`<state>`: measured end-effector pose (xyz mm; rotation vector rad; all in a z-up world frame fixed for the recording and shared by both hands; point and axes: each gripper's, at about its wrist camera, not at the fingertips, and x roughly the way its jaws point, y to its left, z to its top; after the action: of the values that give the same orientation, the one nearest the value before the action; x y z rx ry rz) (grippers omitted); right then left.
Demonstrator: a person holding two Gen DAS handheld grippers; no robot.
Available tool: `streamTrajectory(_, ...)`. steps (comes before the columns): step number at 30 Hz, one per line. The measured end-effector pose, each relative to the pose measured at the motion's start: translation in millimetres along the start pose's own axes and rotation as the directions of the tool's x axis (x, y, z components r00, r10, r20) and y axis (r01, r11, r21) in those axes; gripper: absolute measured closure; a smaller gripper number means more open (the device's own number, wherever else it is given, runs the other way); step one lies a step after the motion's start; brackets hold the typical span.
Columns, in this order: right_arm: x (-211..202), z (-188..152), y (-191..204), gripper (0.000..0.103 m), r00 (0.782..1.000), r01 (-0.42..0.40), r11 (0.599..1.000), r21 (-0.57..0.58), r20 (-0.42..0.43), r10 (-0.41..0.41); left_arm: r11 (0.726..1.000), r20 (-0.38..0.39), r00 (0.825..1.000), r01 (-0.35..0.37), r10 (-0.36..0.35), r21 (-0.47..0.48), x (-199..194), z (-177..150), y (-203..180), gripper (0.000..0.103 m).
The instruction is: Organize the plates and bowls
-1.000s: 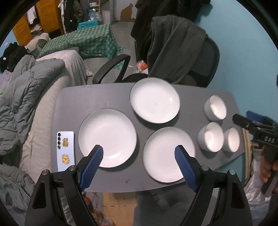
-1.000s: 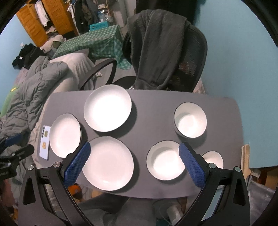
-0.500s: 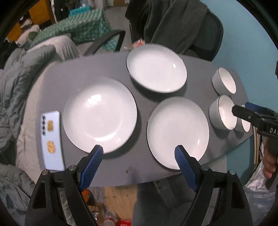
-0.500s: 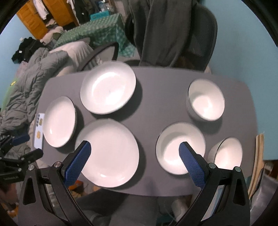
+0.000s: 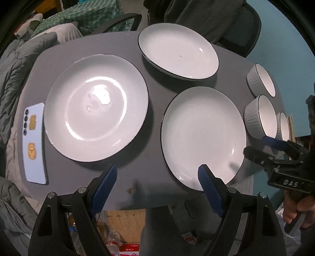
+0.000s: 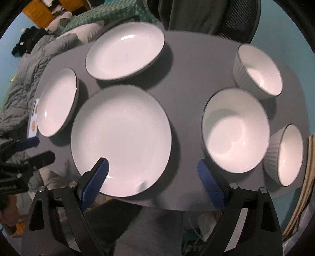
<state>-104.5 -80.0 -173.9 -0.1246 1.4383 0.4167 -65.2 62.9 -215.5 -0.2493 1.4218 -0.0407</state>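
Three white plates lie on the grey table: a left plate, a far plate and a near plate. Three white ribbed bowls stand at the right: far bowl, middle bowl, near-right bowl. My left gripper is open and empty over the table's near edge, between the left and near plates. My right gripper is open and empty, its left finger over the near plate and its right finger by the middle bowl.
A pale blue phone lies at the table's left edge. An office chair draped with a dark coat stands behind the table. A grey duvet is at the left. Boxes and a bottle lie on the floor below.
Both grippers have come down and forward toward the table, so plates and bowls look larger. Both stay open. No plate or bowl has moved.
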Motion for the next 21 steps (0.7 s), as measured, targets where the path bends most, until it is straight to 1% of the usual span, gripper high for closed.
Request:
streamTrajectory(2,6.7,-0.4,-4.4,0.019,1.000,-0.009,1.000,0.005,-0.018,0.009,1.000,-0.001,1.000,0.000,0.000,0.001,5.9,1.4,-0.8,0.017)
streamTrajectory(6,16.7,1.2,-11.2,0.024,0.998,-0.039,0.999,0.014,-0.046,0.040,1.000,-0.012,1.000,0.001,-0.001,0.001,16.1,2.7,-3.0,0.017)
streamTrajectory(9,24.2,1.6,-15.5,0.028,0.997,-0.031,0.999,0.008,-0.065,0.031,1.000,-0.019,1.000,0.003,-0.003,0.000,23.0,4.5,-4.3,0.018)
streamTrajectory(11,26.2,4.0,-21.2,0.033,0.997,-0.032,0.999,0.008,-0.072,0.033,1.000,-0.025,1.000,0.000,0.000,0.000,26.4,5.1,-4.9,0.021)
streamTrajectory(12,26.6,4.4,-21.7,0.034,0.996,-0.034,0.999,0.008,-0.077,0.035,1.000,-0.032,0.999,-0.001,0.000,-0.002,28.4,5.2,-4.3,0.023)
streamTrajectory(14,27.9,7.1,-26.4,0.039,0.996,-0.035,0.999,0.002,-0.085,0.035,1.000,-0.047,0.999,0.001,-0.001,-0.009,33.2,5.9,-2.6,0.023)
streamTrajectory(15,29.2,8.3,-28.1,0.040,0.995,-0.038,0.999,0.003,-0.090,0.038,1.000,-0.050,0.999,0.000,-0.001,-0.010,35.6,6.7,-1.9,0.024)
streamTrajectory(16,30.2,8.4,-30.1,0.043,0.995,-0.042,0.999,0.005,-0.095,0.043,1.000,-0.053,0.999,-0.004,0.004,-0.011,37.4,7.6,-1.4,0.027)
streamTrajectory(17,30.0,10.0,-32.3,0.050,0.995,-0.032,0.999,0.007,-0.095,0.032,1.000,-0.059,0.998,-0.009,0.008,-0.013,39.8,8.8,-1.2,0.030)
streamTrajectory(18,28.6,10.9,-32.9,0.053,0.995,-0.038,0.999,0.004,-0.092,0.039,1.000,-0.068,0.998,-0.011,0.010,-0.018,41.9,9.0,-0.9,0.037)
streamTrajectory(19,28.0,13.4,-31.8,0.056,0.993,-0.041,0.999,-0.015,-0.108,0.039,1.000,-0.082,0.997,-0.011,0.009,-0.026,45.1,10.2,0.6,0.040)
streamTrajectory(20,28.0,15.0,-30.8,0.059,0.992,-0.055,0.998,-0.031,-0.113,0.051,0.999,-0.090,0.996,-0.010,0.007,-0.035,47.5,11.2,2.3,0.041)
streamTrajectory(21,28.1,16.3,-30.5,0.059,0.992,-0.040,0.998,-0.040,-0.118,0.035,0.999,-0.093,0.996,-0.010,0.006,-0.045,47.1,9.2,5.1,0.042)
